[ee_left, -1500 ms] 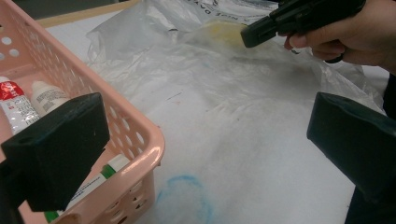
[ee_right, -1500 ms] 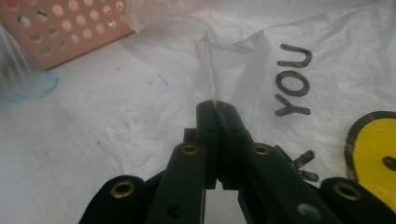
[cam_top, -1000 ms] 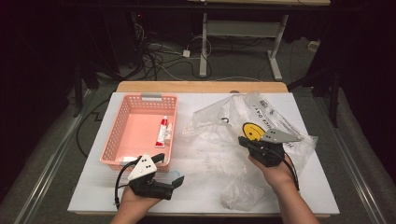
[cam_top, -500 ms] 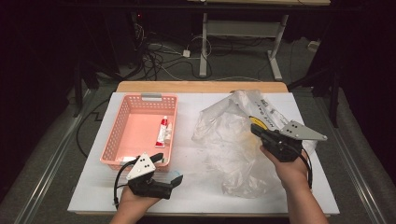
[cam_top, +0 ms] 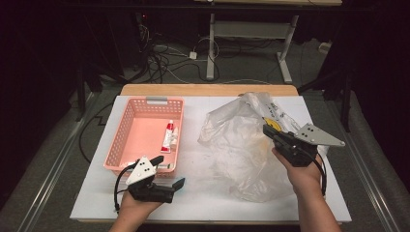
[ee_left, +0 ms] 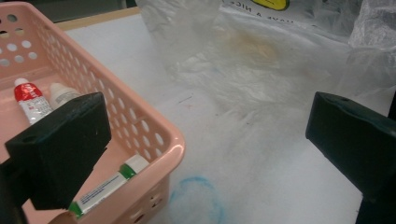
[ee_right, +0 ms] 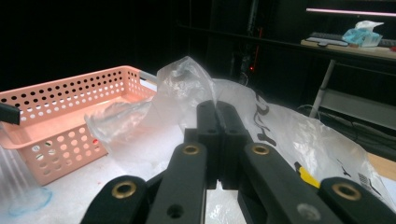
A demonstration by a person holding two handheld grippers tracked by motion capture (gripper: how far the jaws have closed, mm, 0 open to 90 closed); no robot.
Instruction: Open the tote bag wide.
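Observation:
A clear plastic bag (cam_top: 237,140) with a yellow print lies crumpled over the right half of the white table (cam_top: 193,198). My right gripper (cam_top: 268,130) is shut on the bag's upper right edge and holds that part raised; the right gripper view shows the film (ee_right: 182,93) pinched between the closed jaws (ee_right: 217,109). My left gripper (cam_top: 169,171) stands open near the table's front, at the front right corner of a pink basket (cam_top: 118,140). Its jaws (ee_left: 205,140) are wide apart with nothing between them. In the basket (ee_left: 154,135) lie a red-and-white tube (ee_left: 30,100) and a green-capped tube (ee_left: 105,186).
A blue ring mark (ee_left: 194,200) is drawn on the table just right of the basket's corner. A wooden strip (cam_top: 208,89) runs along the table's far edge. Cables and desk legs stand on the dark floor beyond.
My right gripper has moved to the right and up, drawing the bag with it so the film now stands taller. The left gripper has barely shifted.

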